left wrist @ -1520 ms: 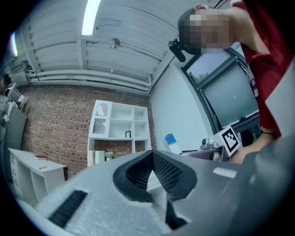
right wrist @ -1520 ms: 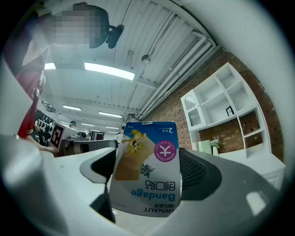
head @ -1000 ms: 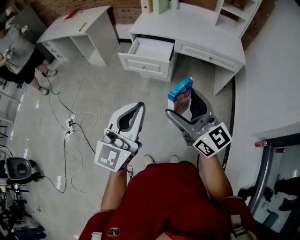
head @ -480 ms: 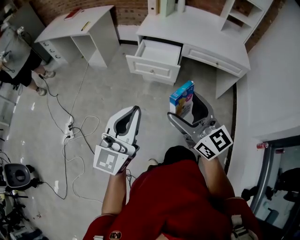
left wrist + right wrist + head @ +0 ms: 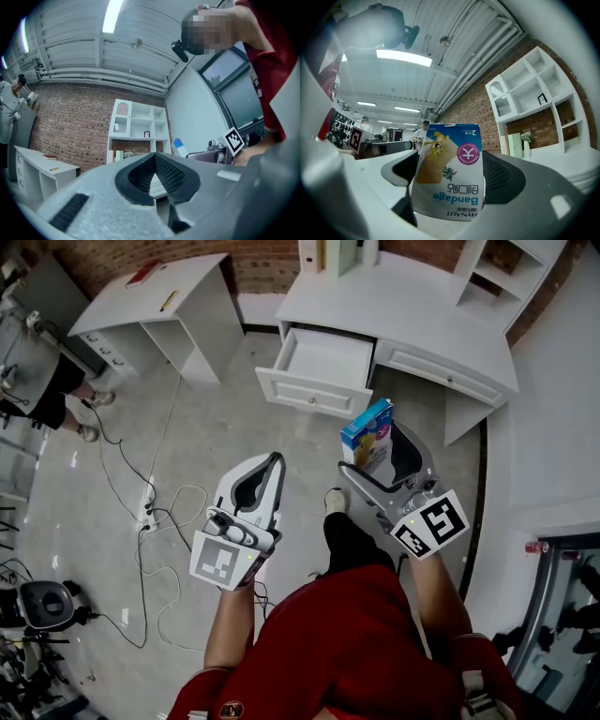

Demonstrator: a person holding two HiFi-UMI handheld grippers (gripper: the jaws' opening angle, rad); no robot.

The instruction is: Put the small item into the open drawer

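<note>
A small blue and white bandage box (image 5: 366, 436) sits upside down between the jaws of my right gripper (image 5: 373, 457), which is shut on it. The box (image 5: 449, 174) fills the middle of the right gripper view. My left gripper (image 5: 266, 472) is shut and holds nothing; its closed jaws show in the left gripper view (image 5: 155, 174). Ahead stands a white desk (image 5: 412, 310) with its left drawer (image 5: 319, 371) pulled open, the inside bare. Both grippers hover above the floor, short of the drawer.
A second white desk (image 5: 159, 306) stands at the far left. Cables and a power strip (image 5: 148, 512) lie on the grey floor. A person (image 5: 47, 381) stands at the left edge. A white wall (image 5: 562, 427) runs along the right. My foot (image 5: 335, 502) shows below.
The desk and open drawer have drawn closer and shifted right in the head view as I step forward. Both grippers keep their pose; the box stays held.
</note>
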